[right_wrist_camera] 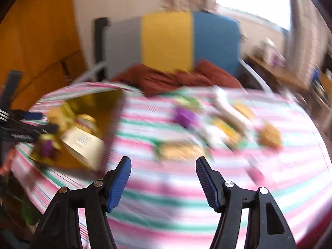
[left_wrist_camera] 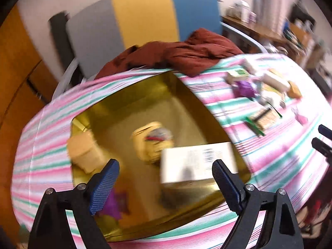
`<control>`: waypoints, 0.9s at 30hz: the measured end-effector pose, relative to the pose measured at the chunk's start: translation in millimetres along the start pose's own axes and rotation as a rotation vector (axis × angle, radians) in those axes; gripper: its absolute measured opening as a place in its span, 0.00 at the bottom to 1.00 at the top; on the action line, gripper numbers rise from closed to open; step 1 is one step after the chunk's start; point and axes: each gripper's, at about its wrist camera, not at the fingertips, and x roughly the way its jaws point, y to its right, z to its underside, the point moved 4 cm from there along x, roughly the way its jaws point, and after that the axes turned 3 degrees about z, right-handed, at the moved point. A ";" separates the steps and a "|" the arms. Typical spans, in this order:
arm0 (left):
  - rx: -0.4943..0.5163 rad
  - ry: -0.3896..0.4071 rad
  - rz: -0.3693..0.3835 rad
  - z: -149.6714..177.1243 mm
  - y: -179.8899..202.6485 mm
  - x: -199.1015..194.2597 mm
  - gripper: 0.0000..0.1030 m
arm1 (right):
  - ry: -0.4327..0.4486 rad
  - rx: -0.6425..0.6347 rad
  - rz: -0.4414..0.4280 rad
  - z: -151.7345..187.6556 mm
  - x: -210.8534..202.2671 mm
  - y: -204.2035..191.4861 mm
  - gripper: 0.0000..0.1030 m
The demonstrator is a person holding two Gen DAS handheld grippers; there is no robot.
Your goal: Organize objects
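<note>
Sorting appears underway: left wrist view shows the gold tray (left_wrist_camera: 186,95) on the striped table (left_wrist_camera: 280,155) already holding a white box (left_wrist_camera: 197,164), a jar (left_wrist_camera: 152,139) and a tan block (left_wrist_camera: 83,153). Left tongs (left_wrist_camera: 166,186) wide open, empty, above the tray.

Right wrist view, blurred: loose items (right_wrist_camera: 217,128) scattered far right, likely awaiting collection. Right tongs (right_wrist_camera: 164,182) wide open, holding nothing, over bare cloth.

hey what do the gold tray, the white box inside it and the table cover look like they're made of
Gold tray: probably metal, glossy; its walls mirror the room. White box: likely cardboard, matte, with flat faces and a printed barcode. Table cover: seemingly woven cloth, matte, pink, green and white stripes, draping over the edge. Blur leaves all three uncertain.
</note>
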 end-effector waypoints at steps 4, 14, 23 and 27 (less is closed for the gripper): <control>0.094 0.004 0.007 -16.9 49.8 6.8 0.89 | -0.050 0.116 0.079 31.3 -0.7 62.9 0.64; 0.183 -0.034 0.028 -27.6 112.7 24.6 0.89 | -0.066 0.207 0.149 64.6 -4.1 117.7 0.64; 0.288 -0.045 -0.030 -41.7 145.9 43.6 0.89 | -0.056 0.238 0.125 44.5 7.5 122.6 0.64; 0.338 -0.057 -0.042 -53.2 161.8 60.0 0.89 | -0.037 0.244 0.118 40.6 5.5 122.3 0.64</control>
